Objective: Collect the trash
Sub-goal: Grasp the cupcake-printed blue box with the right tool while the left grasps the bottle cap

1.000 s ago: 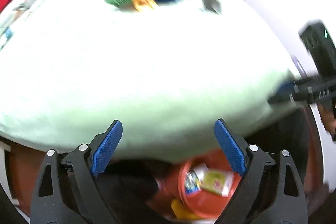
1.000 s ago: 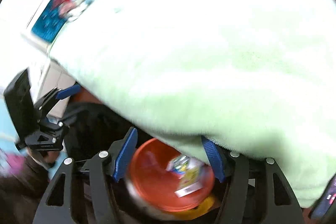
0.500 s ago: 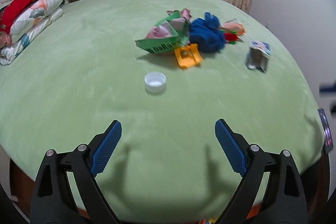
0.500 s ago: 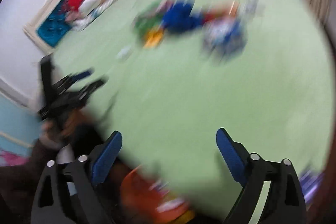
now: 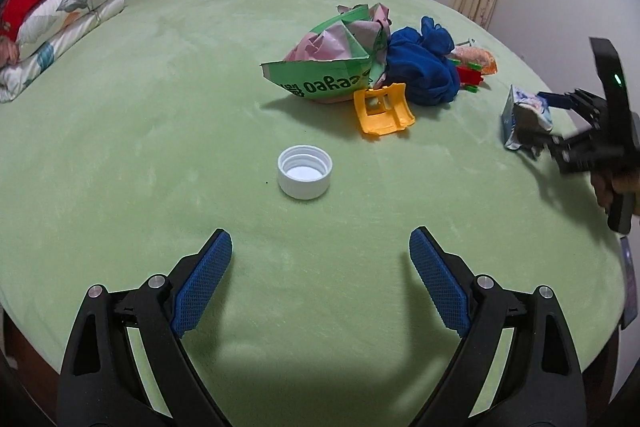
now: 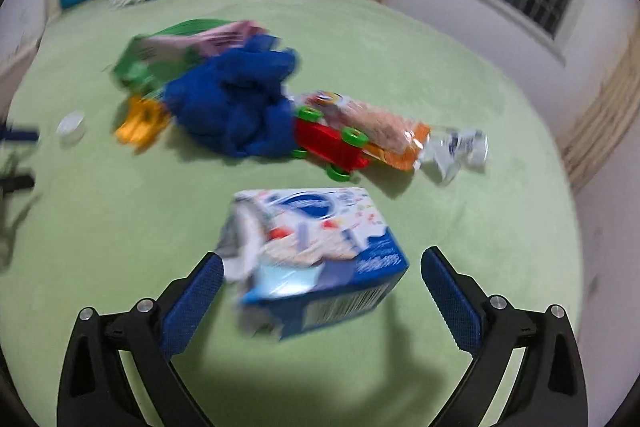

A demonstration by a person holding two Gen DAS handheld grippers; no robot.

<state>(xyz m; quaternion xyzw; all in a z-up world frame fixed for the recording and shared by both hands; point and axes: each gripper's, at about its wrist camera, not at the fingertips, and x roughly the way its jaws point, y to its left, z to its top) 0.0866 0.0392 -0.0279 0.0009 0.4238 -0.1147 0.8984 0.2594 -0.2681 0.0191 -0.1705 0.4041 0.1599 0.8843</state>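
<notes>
Open right claw [image 6: 322,285] around carton [image 6: 316,259]

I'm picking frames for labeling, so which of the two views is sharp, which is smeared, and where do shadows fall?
Left wrist view: sharp, the white bottle cap and green torn bag crisp, with fisheye bending at the edges. Right wrist view: motion-blurred, the blue carton and blue cloth smeared. Both views: a dark shadow on the green bedspread beneath the fingers.

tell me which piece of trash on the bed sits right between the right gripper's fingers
The crumpled blue-and-white carton. It lies between the open right gripper, untouched; the green bag, white cap and other wrappers lie farther off.
</notes>
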